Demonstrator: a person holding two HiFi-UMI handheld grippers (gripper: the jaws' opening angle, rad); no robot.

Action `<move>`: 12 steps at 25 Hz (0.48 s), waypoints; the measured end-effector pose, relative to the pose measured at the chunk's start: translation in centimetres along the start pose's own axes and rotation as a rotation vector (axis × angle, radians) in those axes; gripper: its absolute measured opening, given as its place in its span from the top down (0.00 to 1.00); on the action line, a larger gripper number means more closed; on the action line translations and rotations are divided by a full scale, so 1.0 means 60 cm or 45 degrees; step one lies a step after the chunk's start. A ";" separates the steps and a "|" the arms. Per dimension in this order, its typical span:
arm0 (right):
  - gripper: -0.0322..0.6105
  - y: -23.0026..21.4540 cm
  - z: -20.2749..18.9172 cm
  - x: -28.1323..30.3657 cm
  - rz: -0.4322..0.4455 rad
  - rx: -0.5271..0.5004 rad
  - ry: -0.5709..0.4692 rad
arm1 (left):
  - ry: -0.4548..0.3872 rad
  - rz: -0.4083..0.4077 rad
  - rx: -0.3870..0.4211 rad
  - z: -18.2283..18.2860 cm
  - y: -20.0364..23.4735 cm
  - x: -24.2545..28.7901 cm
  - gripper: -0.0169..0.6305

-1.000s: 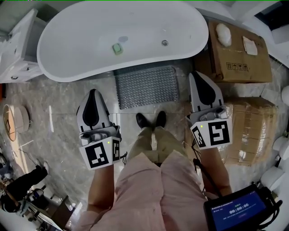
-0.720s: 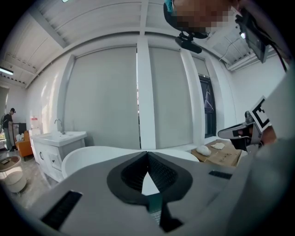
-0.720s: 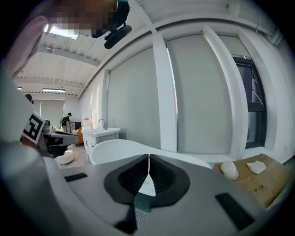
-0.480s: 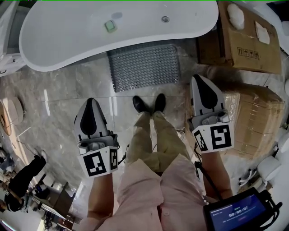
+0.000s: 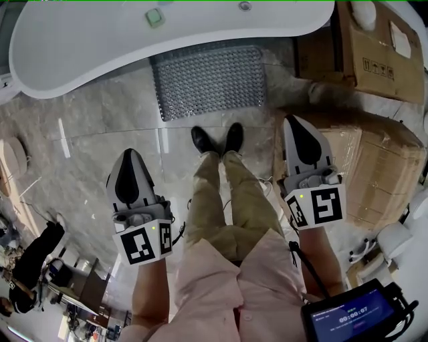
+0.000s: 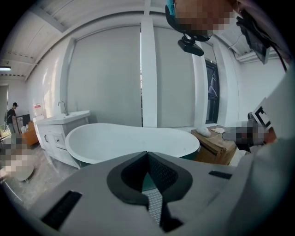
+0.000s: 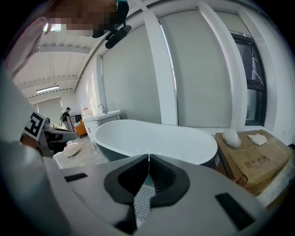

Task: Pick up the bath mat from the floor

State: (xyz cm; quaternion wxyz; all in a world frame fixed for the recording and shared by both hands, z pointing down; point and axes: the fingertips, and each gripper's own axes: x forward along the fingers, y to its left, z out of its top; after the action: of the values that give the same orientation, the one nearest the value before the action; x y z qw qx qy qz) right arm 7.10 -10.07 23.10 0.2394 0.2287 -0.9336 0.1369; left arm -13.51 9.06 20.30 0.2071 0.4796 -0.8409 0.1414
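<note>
The grey studded bath mat lies flat on the marble floor beside the white bathtub, just beyond the person's black shoes. My left gripper is held to the left of the person's legs, short of the mat and apart from it, with its jaws shut and empty. My right gripper is on the other side of the legs, to the right of the mat, also shut on nothing. In the left gripper view the gripper points toward the tub. The right gripper does the same.
A small green object sits inside the tub. Cardboard boxes and a plastic-wrapped box stand at the right, close under the right gripper. A white vanity stands left of the tub. A tablet hangs at the person's right hip.
Both grippers have come down lower and tipped further downward, still shut. In the head view the tub and mat have slid toward the top of the frame.
</note>
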 end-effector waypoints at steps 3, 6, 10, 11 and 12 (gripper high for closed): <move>0.92 0.001 0.006 -0.002 -0.004 0.001 -0.009 | -0.012 0.003 0.009 0.009 0.004 -0.002 0.94; 0.92 0.001 0.010 -0.002 -0.011 0.001 -0.013 | -0.016 0.003 0.019 0.013 0.010 -0.001 0.94; 0.92 0.002 0.010 -0.002 -0.007 0.000 -0.016 | -0.016 0.023 0.025 0.019 0.022 -0.003 0.94; 0.92 0.003 0.010 -0.002 -0.002 0.000 -0.016 | -0.018 0.030 0.028 0.020 0.025 -0.004 0.94; 0.92 0.006 0.010 -0.001 0.006 -0.002 -0.016 | -0.019 0.038 0.030 0.021 0.028 -0.006 0.94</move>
State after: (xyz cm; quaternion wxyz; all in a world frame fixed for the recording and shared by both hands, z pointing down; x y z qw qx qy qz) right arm 6.75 -9.96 22.49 0.2333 0.2274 -0.9357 0.1354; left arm -15.08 9.62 18.97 0.1932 0.4703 -0.8478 0.1509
